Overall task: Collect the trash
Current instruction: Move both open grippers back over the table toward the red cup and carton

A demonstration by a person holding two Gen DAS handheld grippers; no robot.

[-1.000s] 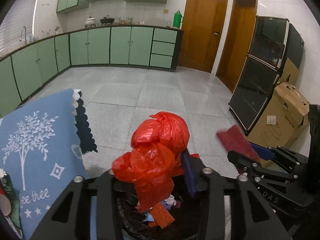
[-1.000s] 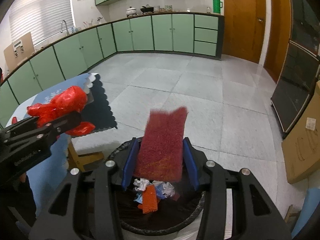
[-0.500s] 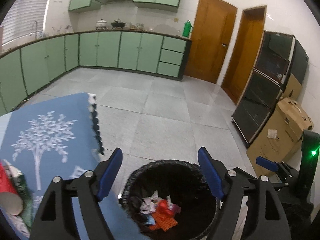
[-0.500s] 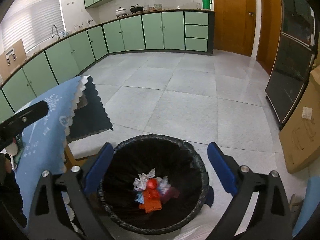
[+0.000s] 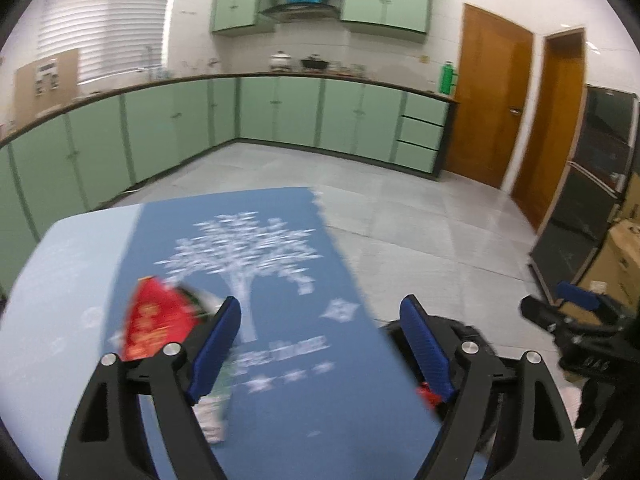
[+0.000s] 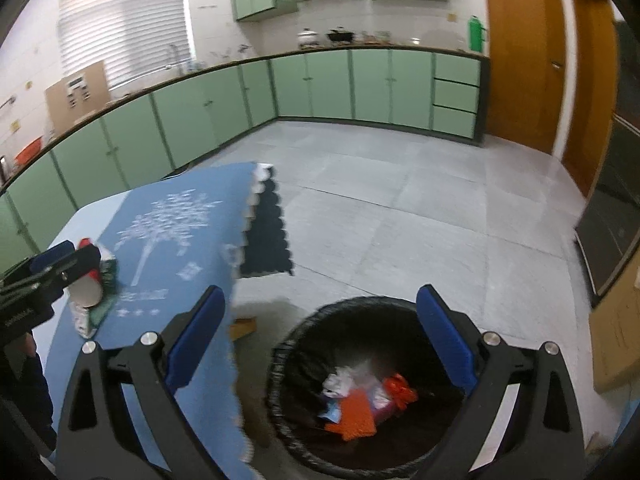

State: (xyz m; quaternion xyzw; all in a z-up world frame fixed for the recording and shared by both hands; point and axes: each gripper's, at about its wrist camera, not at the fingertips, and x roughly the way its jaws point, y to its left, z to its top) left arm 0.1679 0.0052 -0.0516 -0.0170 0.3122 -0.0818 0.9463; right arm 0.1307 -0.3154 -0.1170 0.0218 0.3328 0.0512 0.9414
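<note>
On the left of the table, a red paper cup point(image 6: 86, 286) lies on its side atop a crumpled green-and-white wrapper point(image 6: 94, 312), both resting on the blue tablecloth point(image 6: 168, 240) printed with a white tree. The left gripper point(image 5: 320, 344) hangs over that cloth, its jaws having just been opening and now standing wide apart with nothing between them; the cup sits just beyond its left finger. To the right, below the table edge, the black-lined trash bin point(image 6: 288, 360) stands on the floor holding crumpled white paper point(image 6: 340, 382), an orange scrubbing pad point(image 6: 354, 416) and a knotted red plastic bag point(image 6: 400, 390). The right gripper point(image 6: 320, 344) is above the bin, its jaws likewise just opened wide and empty. Grey floor tiles point(image 6: 400, 208) run back to green cabinets point(image 6: 328, 84), then brown wooden doors point(image 6: 520, 52) at the far right.
</note>
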